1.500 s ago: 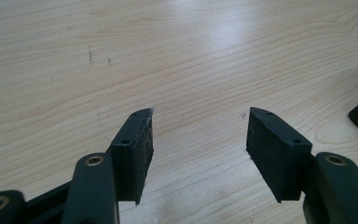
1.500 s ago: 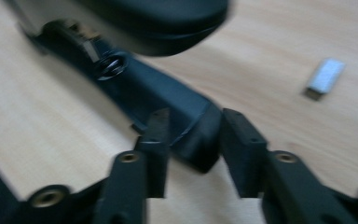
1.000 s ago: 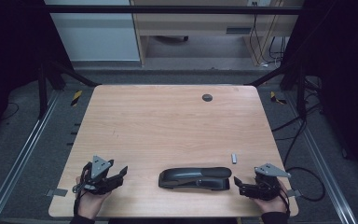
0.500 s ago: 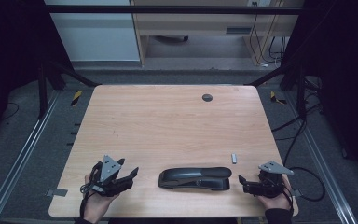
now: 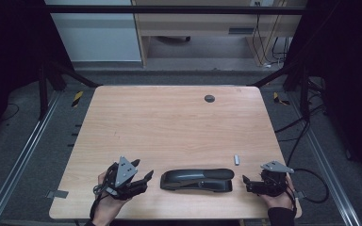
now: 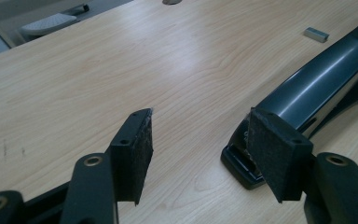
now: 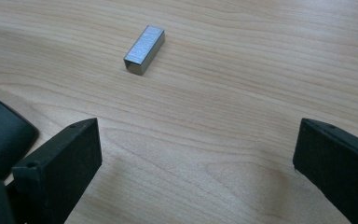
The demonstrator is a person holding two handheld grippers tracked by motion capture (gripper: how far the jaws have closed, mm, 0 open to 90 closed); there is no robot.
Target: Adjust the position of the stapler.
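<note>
Both tongs gape empty: left tongs [image 5: 147, 177] beside the stapler [image 5: 197, 179]; right tongs [image 7: 196, 154] should straddle the staple strip [image 7: 144, 49] squarely.

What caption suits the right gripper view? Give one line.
Open right gripper hovering over the wooden table, staple block ahead.

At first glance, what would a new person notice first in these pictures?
A long black stapler lies near the front edge of the wooden table, between the open left gripper and the open right gripper. A small silver block of staples lies just beyond the stapler's right end. A dark round grommet sits near the far edge.
</note>
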